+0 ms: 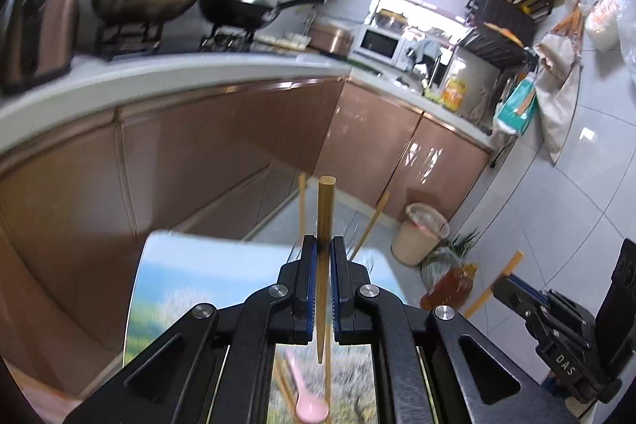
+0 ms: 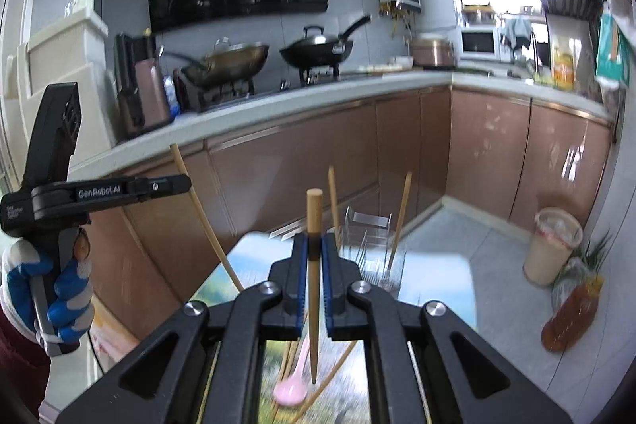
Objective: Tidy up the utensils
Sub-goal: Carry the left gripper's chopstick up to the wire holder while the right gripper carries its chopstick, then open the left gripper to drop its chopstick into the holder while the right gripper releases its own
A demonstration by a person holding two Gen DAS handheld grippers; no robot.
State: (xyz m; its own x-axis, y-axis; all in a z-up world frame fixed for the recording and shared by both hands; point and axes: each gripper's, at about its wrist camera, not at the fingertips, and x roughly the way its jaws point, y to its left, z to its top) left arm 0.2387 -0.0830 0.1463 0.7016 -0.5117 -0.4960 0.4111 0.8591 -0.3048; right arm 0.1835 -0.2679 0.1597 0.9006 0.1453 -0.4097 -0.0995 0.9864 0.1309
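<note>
- The left gripper (image 1: 325, 245) is closed tight on an upright wooden chopstick (image 1: 325, 209) above the table (image 1: 179, 289).
- The right gripper (image 2: 314, 245) likewise pinches its own upright chopstick (image 2: 314, 217).
- A pink spoon (image 2: 292, 390) and loose chopsticks (image 2: 338, 370) lie below on the table.
- Two chopsticks stand in the clear holder (image 2: 373, 249).

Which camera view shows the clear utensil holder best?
The right wrist view: the clear utensil holder stands just beyond the right gripper, chopsticks inside. In the left wrist view it is mostly hidden behind the left gripper.

Bright daylight, glossy cabinet glare, motion blur, fisheye-warped edges
</note>
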